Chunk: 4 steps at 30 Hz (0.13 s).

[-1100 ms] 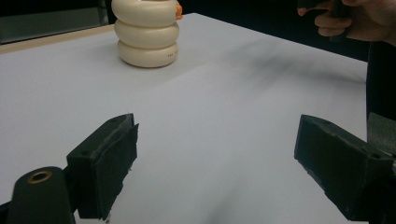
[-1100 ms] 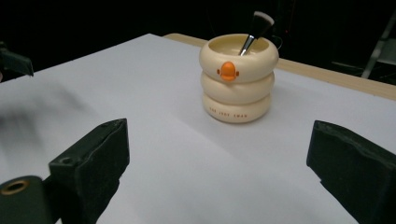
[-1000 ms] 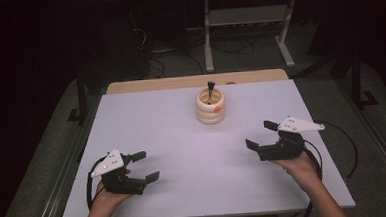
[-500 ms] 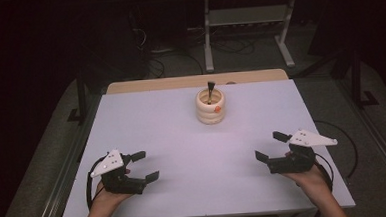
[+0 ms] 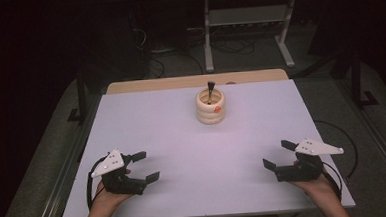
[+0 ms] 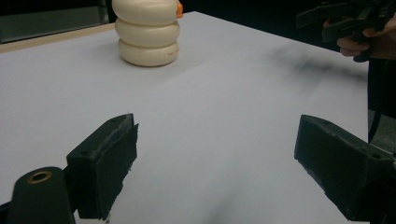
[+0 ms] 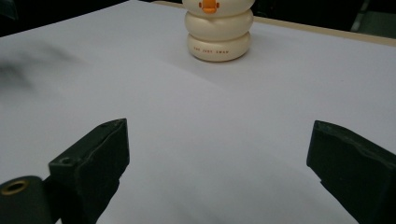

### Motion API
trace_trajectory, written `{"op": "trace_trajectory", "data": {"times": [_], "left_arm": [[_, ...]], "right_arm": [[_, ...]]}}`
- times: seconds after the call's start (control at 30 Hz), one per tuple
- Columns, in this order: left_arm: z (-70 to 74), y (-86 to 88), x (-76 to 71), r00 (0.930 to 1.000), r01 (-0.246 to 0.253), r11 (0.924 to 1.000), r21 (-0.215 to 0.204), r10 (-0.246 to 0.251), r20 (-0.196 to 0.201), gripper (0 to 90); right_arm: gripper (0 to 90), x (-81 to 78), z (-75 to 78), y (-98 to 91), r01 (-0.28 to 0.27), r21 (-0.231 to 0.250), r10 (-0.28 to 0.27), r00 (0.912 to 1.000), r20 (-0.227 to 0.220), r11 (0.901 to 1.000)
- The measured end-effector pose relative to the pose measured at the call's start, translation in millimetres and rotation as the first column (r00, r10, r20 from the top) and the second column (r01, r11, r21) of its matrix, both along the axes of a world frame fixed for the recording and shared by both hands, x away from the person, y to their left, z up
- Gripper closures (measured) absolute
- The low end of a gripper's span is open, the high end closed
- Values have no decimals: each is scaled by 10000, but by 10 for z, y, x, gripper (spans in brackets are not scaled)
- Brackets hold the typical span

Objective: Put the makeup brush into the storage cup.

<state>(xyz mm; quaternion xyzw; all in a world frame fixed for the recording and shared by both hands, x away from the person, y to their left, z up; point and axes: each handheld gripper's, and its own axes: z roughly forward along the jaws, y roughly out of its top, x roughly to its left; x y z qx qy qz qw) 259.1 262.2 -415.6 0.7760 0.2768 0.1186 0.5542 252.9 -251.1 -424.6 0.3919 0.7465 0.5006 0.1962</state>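
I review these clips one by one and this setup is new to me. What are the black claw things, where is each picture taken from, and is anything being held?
A person stands at a white table with a hand-held two-jaw tool in each hand: the left gripper and the right gripper. The high view looks down from above the person's side. The other two views come from cameras riding on each gripper, so the black blocks at their bottom edges are that gripper's own jaws. On the table stands a cream ringed holder with an orange spot on its side and a dark utensil poking out. Both grippers are open and hold nothing, well short of the holder.
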Motion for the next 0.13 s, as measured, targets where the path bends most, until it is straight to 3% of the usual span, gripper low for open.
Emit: {"op": "trace_trajectory", "data": {"times": [0.13], "left_arm": [[-11,-1,13,10000,42,9999,92,-42,3,125]], "right_arm": [[52,3,5,-9,-7,10,7,10000,53,10000]]}}
